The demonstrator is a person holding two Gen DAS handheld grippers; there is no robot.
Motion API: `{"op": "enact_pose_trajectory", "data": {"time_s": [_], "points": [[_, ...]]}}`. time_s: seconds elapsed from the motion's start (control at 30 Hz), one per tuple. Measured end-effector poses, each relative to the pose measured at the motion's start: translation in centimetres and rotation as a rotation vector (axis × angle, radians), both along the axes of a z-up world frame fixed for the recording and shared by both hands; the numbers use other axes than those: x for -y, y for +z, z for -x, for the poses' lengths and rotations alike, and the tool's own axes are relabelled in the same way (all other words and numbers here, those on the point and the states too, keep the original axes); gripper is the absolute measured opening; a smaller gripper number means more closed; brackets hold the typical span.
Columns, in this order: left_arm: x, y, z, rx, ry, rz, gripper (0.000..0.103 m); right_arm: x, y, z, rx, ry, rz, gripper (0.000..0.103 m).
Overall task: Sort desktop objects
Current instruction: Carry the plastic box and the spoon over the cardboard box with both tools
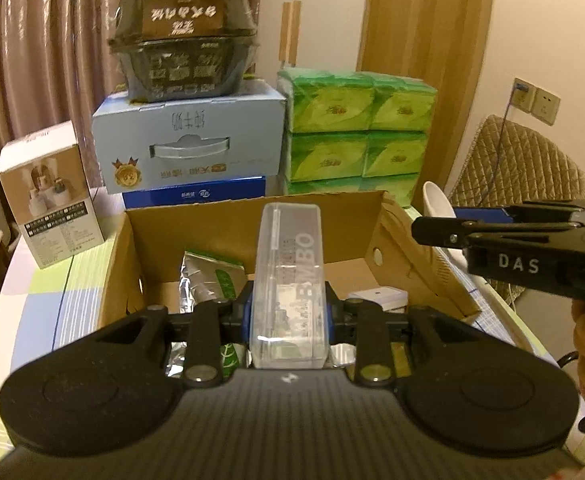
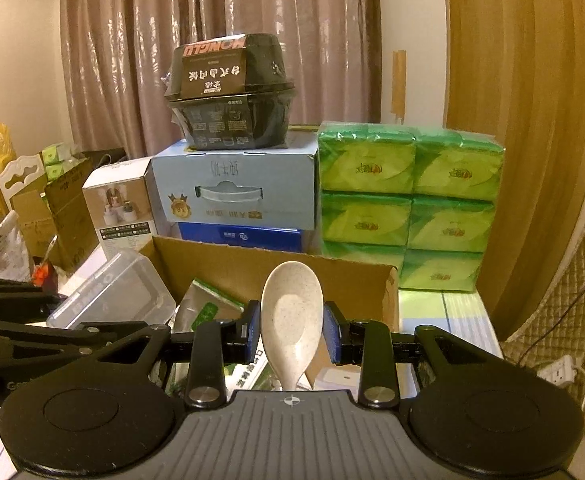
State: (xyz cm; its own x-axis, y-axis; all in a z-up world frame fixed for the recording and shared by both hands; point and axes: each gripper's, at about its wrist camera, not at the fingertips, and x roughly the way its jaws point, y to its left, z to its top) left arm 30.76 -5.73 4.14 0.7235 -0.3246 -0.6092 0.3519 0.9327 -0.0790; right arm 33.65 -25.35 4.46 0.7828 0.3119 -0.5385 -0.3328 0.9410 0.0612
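My left gripper (image 1: 288, 316) is shut on a clear plastic case (image 1: 288, 280) and holds it over the open cardboard box (image 1: 252, 220). My right gripper (image 2: 291, 332) is shut on a beige speckled spoon (image 2: 290, 320), bowl pointing up, over the same cardboard box (image 2: 332, 280). In the box lie a silver and green pouch (image 1: 208, 280) and a small white block (image 1: 380, 296). The clear case also shows in the right wrist view (image 2: 112, 296), at the left. The right gripper shows at the right of the left wrist view (image 1: 416, 230).
Behind the box stand a light blue carton (image 1: 188, 140) with a black food bowl (image 1: 184, 52) on top, green tissue packs (image 1: 356, 132) and a small white product box (image 1: 48, 192). A quilted chair (image 1: 524, 164) stands to the right. A power strip (image 2: 558, 372) lies at the right.
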Motion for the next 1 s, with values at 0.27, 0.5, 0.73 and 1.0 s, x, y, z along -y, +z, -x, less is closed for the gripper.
{"op": "enact_pose_trajectory", "data": {"time_s": [0.27,0.5,0.73,1.0], "points": [[-0.8,-0.6,-2.9,-0.021,0.023,0.0,0.026,0.0,-0.2,-2.8,-0.017,-0.003,0.014,0.029],[-0.1,-2.0,-4.9,-0.054,0.02,-0.003,0.026,-0.3,-1.5,-4.5,-0.049,-0.011,0.015,0.029],[0.3,-3.5,-5.7,-0.06,0.032,0.011,0.039,-0.4,-3.0,-5.4,-0.077,-0.013,0.018,0.029],[-0.5,-3.5,-4.8,-0.052,0.038,0.004,0.039,-0.7,-3.4,-5.6,-0.088,-0.005,0.023,0.03]]}}
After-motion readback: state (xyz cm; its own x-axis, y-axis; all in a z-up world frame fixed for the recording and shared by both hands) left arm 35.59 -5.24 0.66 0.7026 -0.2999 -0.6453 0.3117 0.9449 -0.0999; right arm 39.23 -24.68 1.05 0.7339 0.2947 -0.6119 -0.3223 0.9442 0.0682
